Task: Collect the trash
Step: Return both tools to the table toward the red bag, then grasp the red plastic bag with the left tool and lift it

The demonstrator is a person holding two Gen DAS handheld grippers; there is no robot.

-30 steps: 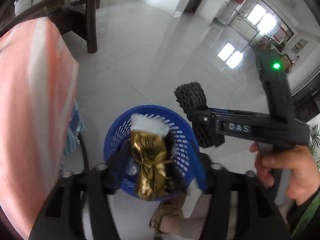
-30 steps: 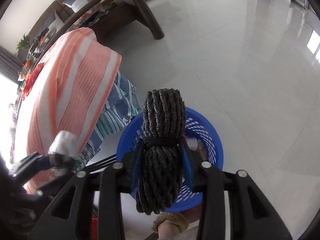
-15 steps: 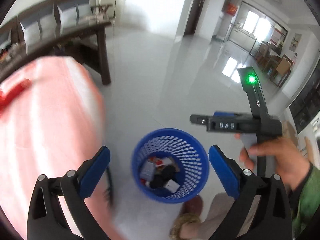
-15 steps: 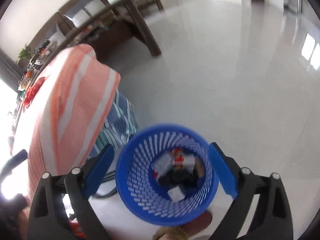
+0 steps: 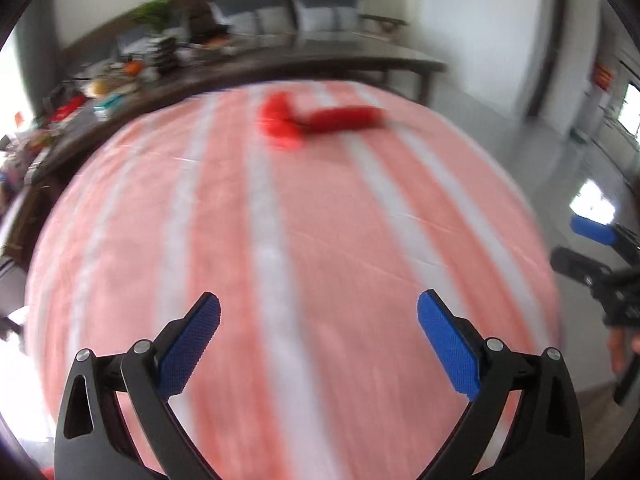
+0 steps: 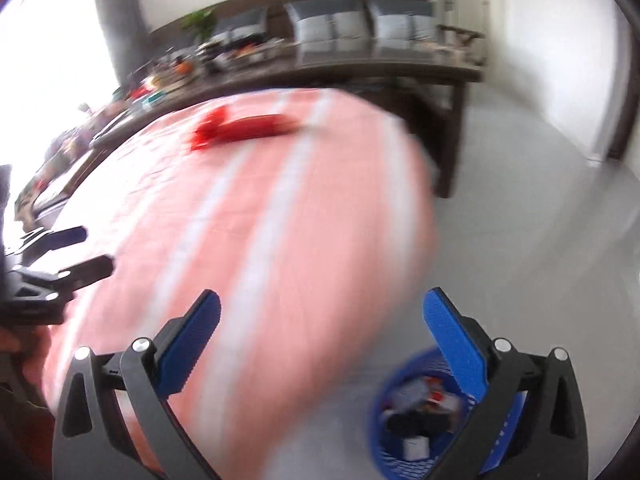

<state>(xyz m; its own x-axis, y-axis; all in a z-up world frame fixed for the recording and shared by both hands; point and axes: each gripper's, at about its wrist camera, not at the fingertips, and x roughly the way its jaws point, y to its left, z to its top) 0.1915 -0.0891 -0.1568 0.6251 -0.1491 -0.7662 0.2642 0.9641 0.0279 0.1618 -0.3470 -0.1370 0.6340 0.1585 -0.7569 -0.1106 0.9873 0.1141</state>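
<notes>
A red piece of trash [image 5: 316, 122] lies at the far side of the table with the pink-and-white striped cloth [image 5: 280, 240]; it also shows in the right wrist view [image 6: 244, 128]. My left gripper [image 5: 318, 344] is open and empty above the cloth's near part. My right gripper [image 6: 320, 344] is open and empty over the table's right edge. The blue mesh trash basket [image 6: 424, 424] stands on the floor below it, with several pieces of trash inside. The views are blurred by motion.
A long dark wooden table [image 5: 280, 64] cluttered with items stands behind the striped one, and a sofa with grey cushions [image 6: 360, 20] behind that. Pale tiled floor [image 6: 540, 220] lies to the right. The right gripper's body [image 5: 600, 272] shows at the left view's right edge.
Both grippers let go of their trash, the gold packet and the black bundle, into the basket, opened, and swung up from the basket towards the striped table.
</notes>
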